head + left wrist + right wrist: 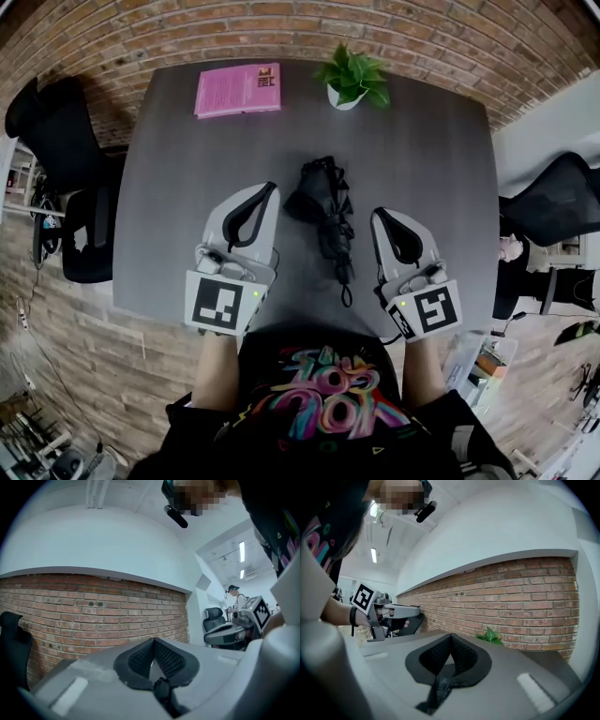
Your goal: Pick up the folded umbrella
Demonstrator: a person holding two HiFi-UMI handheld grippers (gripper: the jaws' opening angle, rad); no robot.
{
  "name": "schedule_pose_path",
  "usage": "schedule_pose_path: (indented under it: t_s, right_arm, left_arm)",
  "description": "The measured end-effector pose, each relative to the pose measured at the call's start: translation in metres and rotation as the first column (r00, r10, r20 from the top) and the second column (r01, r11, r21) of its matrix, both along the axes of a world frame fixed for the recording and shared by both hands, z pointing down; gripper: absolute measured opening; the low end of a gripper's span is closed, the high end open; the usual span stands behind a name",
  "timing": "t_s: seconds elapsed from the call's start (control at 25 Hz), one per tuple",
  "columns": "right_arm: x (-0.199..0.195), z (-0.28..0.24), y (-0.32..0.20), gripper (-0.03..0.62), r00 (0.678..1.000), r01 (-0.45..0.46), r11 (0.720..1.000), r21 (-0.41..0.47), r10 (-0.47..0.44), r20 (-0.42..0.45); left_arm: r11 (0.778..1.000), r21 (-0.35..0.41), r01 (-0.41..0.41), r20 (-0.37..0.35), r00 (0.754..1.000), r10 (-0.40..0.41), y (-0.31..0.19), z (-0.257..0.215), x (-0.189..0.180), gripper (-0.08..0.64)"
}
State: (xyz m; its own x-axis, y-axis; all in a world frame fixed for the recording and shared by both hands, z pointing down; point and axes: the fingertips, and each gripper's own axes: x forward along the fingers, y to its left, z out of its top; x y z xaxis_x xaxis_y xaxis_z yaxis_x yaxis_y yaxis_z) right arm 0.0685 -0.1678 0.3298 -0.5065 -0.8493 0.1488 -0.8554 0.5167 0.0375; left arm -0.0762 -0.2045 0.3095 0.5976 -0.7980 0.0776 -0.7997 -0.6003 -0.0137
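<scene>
A black office chair (58, 127) stands off the left edge of the grey desk (169, 187), in front of the brick wall. At the far left corner of the desk lies a pink book (238, 89). My left claw (269, 188) hangs over the near part of the desk. Its two black pads are pressed together at the tips, clenched on nothing. Just right of it, between my two claws, the folded umbrella (325, 211) lies flat on the desk. It is black, its bunched fabric is toward the far side, and its thin wrist loop points back at me. Neither claw touches it. Beyond it, near the far edge, sits a small green plant in a white pot (352, 80). My right claw (381, 215) is just right of the umbrella, also clenched and empty. Another dark chair (553, 202) stands past the desk's right edge.
</scene>
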Motion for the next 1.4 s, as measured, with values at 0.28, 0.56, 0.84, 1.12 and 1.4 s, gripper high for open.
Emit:
schedule_pose_path:
  t_s: [0.28, 0.56, 0.84, 1.12, 1.4]
  right_arm:
    - [0.001, 0.011, -0.002, 0.000, 1.000, -0.011, 1.000, -0.020, 0.011, -0.024]
    - [-0.006, 0.039, -0.007, 0.044, 0.997, 0.013, 0.997, -0.080, -0.019, -0.077]
    - [-0.017, 0.069, -0.013, 0.149, 0.994, 0.046, 0.986, -0.161, -0.060, -0.087]
    - [-0.031, 0.110, -0.017, 0.262, 0.990, 0.072, 0.964, -0.257, -0.100, -0.097]
    - [-0.041, 0.146, -0.023, 0.332, 0.984, 0.086, 0.944, -0.319, -0.130, -0.118]
  left_arm:
    - [1.000, -0.007, -0.011, -0.003, 1.000, 0.011, -0.001, 0.005, 0.006, 0.002]
    - [1.000, -0.025, 0.001, 0.000, 1.000, -0.001, 0.002, 0.013, 0.006, 0.002]
    - [0.999, -0.043, 0.027, 0.002, 1.000, -0.027, 0.006, 0.020, 0.003, 0.002]
    - [0.997, -0.062, 0.041, 0.011, 0.999, -0.040, 0.006, 0.028, 0.000, 0.002]
    - [0.996, -0.080, 0.039, 0.018, 0.999, -0.038, 0.008, 0.036, 0.003, 0.002]
